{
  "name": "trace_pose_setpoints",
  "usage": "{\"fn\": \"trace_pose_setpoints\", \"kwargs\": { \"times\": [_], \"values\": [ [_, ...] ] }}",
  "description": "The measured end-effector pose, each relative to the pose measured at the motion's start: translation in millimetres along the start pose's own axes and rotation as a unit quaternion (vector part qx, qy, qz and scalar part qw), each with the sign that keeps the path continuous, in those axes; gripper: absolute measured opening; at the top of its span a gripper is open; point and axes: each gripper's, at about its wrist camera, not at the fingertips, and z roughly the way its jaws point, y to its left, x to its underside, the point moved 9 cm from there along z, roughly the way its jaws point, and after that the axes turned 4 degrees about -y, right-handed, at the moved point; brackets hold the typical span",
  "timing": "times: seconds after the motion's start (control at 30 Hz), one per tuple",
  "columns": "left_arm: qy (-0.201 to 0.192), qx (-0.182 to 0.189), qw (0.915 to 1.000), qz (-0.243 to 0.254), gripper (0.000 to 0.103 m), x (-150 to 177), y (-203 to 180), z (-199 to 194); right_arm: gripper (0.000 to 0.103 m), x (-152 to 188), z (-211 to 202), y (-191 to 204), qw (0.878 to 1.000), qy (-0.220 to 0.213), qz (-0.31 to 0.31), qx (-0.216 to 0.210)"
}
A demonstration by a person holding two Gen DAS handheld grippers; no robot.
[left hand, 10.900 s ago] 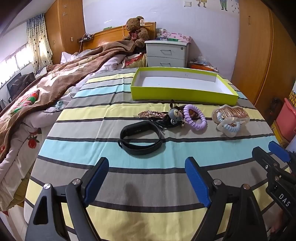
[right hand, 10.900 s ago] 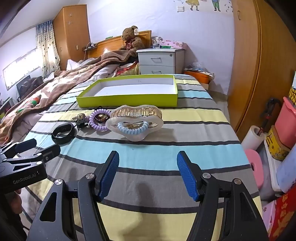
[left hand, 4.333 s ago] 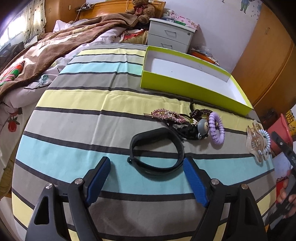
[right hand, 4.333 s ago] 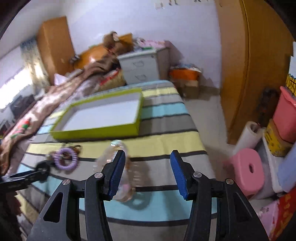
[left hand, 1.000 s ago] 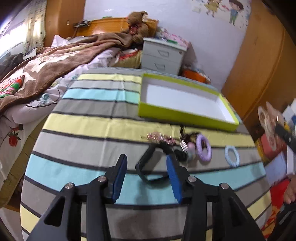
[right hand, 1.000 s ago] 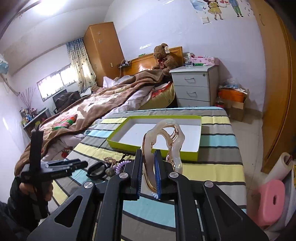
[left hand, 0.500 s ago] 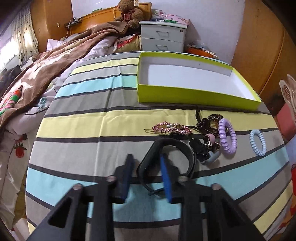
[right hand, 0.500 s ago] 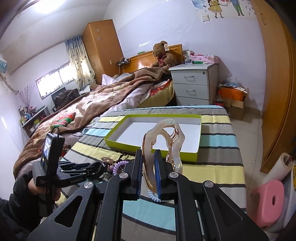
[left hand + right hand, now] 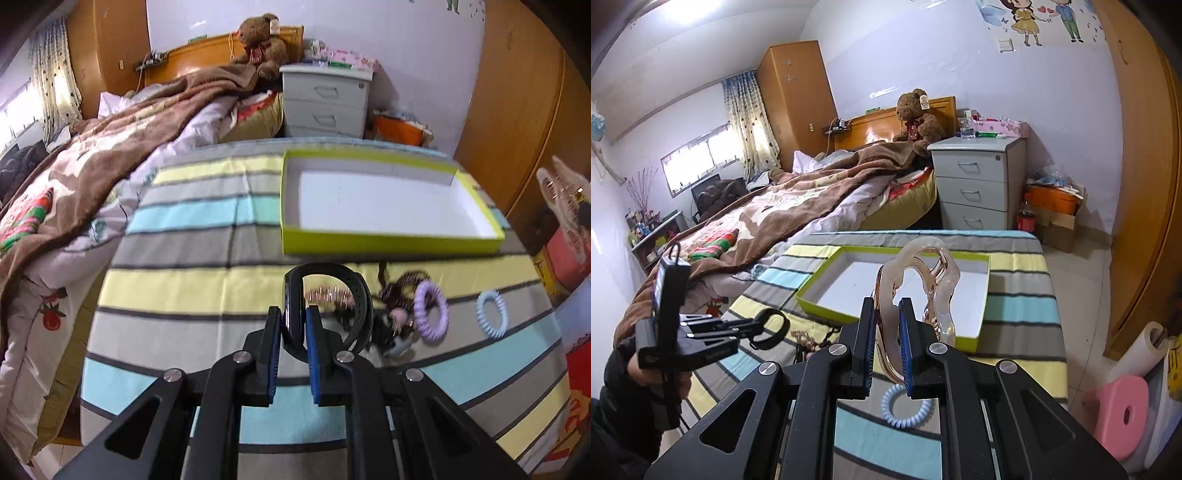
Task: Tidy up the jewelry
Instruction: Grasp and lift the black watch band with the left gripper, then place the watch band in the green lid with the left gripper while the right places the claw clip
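Left gripper (image 9: 293, 326) fingers clamped on black wristband (image 9: 325, 306), held above striped desk (image 9: 184, 284). Right gripper (image 9: 886, 325) fingers clamped on translucent hair claw (image 9: 919, 280), before green tray (image 9: 820, 301).

So the left gripper (image 9: 293, 325) closed on the black bracelet (image 9: 354, 295) and picked it up off the striped cloth (image 9: 177, 288), while the right gripper (image 9: 886, 321) grabbed the clear hair claw (image 9: 923, 273), leaving the blue coil tie (image 9: 907, 406) behind.
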Motion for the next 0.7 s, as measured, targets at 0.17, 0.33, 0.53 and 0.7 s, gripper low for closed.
{"fn": "trace_pose_setpoints", "kwargs": {
  "times": [0.17, 0.33, 0.53, 0.7],
  "values": [
    [-0.023, -0.001, 0.9997, -0.001, 0.014, -24, 3, -11, 0.012, -14, 3, -2, 1.000, -0.006, -0.006, 0.006],
    [-0.038, 0.001, 0.9993, 0.001, 0.014, -47, 4, -13, 0.013, -26, 10, -6, 1.000, -0.004, -0.018, 0.018],
    [-0.046, 0.016, 0.9988, -0.006, 0.014, -78, 3, 3, 0.012, -29, 39, -29, 0.998, 0.019, -0.026, 0.052],
    [-0.041, 0.029, 0.9987, -0.011, 0.014, -98, -4, 30, 0.012, -23, 71, -52, 0.996, 0.050, -0.025, 0.071]
  ]
}}
